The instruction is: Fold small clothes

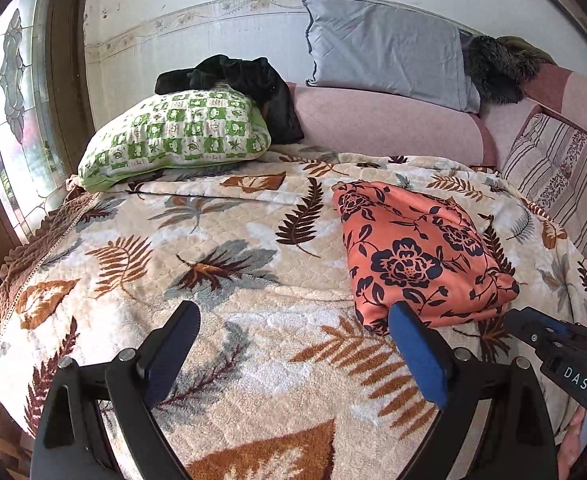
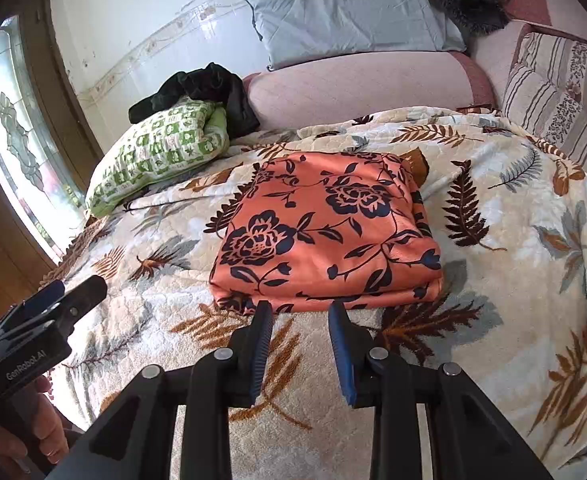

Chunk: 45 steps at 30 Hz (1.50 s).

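A folded orange garment with dark blue flowers lies flat on the leaf-patterned blanket. My left gripper stands wide open above the blanket, left of the garment's near corner, with nothing between its blue pads. It also shows at the left edge of the right wrist view, where the left gripper is held by a hand. My right gripper is open with a narrow gap, its tips just short of the garment's near edge and holding nothing. In the left wrist view the right gripper comes in from the right.
A green checked pillow with a black garment on it lies at the back left. Behind are a pink bolster, a grey pillow and a striped cushion. A stained-glass window borders the left.
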Motion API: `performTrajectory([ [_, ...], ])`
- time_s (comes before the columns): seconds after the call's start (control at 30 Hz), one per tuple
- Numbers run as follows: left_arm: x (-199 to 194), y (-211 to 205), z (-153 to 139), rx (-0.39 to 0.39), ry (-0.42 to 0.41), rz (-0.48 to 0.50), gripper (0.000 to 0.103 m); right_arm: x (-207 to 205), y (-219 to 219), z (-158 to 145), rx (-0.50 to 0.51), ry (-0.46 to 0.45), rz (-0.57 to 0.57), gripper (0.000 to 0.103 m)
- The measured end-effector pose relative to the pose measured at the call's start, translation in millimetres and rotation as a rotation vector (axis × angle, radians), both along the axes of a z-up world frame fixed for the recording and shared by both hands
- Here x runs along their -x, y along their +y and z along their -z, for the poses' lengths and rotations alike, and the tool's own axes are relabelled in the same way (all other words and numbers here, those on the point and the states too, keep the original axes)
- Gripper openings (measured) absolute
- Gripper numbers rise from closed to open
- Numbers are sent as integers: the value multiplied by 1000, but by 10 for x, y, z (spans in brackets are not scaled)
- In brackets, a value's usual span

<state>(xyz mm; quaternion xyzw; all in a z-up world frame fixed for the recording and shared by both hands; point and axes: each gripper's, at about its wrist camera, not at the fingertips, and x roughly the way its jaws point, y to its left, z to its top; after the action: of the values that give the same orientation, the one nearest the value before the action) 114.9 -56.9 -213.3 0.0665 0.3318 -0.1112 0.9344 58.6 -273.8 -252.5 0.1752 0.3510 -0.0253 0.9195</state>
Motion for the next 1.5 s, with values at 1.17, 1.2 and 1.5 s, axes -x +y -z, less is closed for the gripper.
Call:
performTrajectory([
  [1.17,727,524,-1147,18,-212,-79,99,693,433,-925,108,-151,17,67],
  [1.2,727,535,-1158,16,-211,-81,99,692,431,-927,105,-150,15,67],
  [1.5,887,870,-1425,20,-229,-154,99,705,456,-1156,98,-172,18,67],
])
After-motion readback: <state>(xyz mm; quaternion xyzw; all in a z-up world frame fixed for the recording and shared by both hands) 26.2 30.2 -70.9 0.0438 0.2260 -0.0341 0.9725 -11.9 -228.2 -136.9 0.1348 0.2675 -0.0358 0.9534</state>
